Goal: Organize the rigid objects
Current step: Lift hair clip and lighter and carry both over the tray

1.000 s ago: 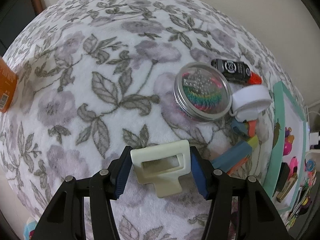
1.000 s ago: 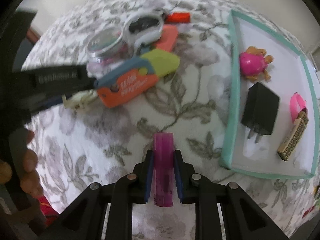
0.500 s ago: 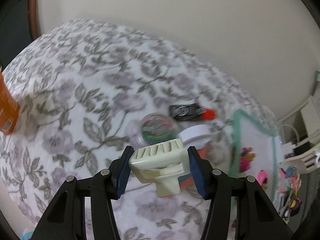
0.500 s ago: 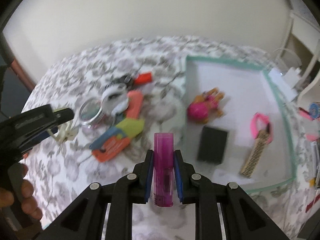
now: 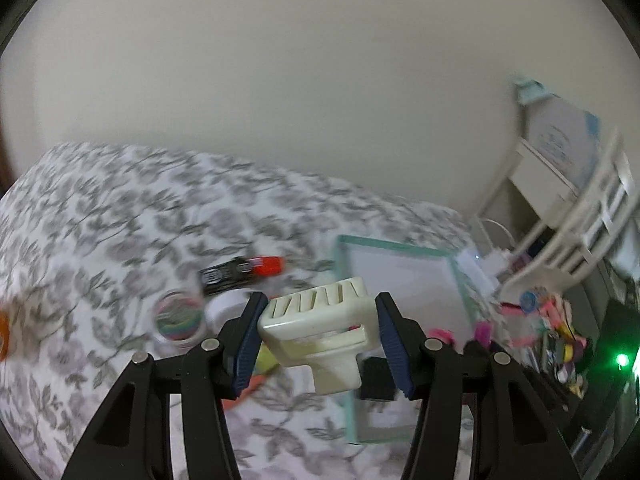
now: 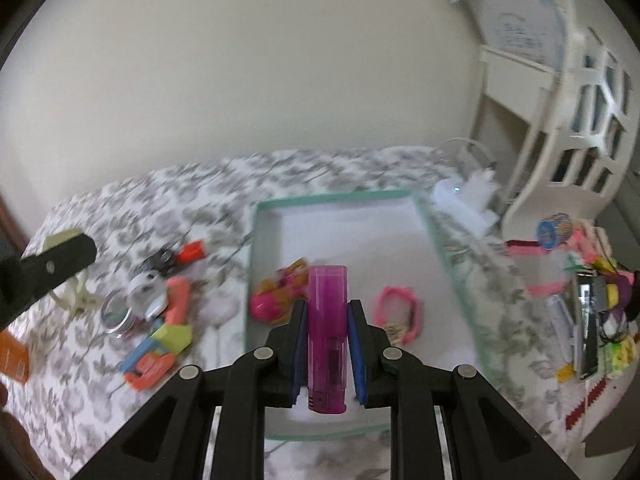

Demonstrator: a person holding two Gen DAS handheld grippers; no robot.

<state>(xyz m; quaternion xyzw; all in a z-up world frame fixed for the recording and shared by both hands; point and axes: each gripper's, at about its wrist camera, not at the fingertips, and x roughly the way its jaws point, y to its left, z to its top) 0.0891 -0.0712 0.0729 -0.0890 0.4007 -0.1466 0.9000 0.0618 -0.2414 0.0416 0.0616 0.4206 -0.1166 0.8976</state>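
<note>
My left gripper (image 5: 318,338) is shut on a cream plastic hair claw clip (image 5: 320,328), held in the air above the floral bedspread. My right gripper (image 6: 327,344) is shut on a translucent magenta lighter (image 6: 327,336), raised over the near part of the teal-rimmed white tray (image 6: 344,198). The tray (image 5: 394,246) holds a pink toy (image 6: 276,296), a pink ring-shaped item (image 6: 400,308) and a black block (image 5: 374,380). On the bedspread to the tray's left lie a round tin (image 6: 116,312), a white case (image 6: 144,292), a black-and-red item (image 5: 240,272) and orange, blue and yellow pieces (image 6: 156,352).
The left gripper's arm (image 6: 44,272) enters the right wrist view at the left edge. A white shelf unit (image 6: 568,112) stands at the right by the wall. Colourful clutter (image 6: 592,300) lies right of the tray. An orange packet (image 6: 12,356) sits at the left.
Both grippers have risen off the bedspread, each keeping its object, and swung toward the tray. The views now take in the wall and the shelf, and the objects on the bed look smaller.
</note>
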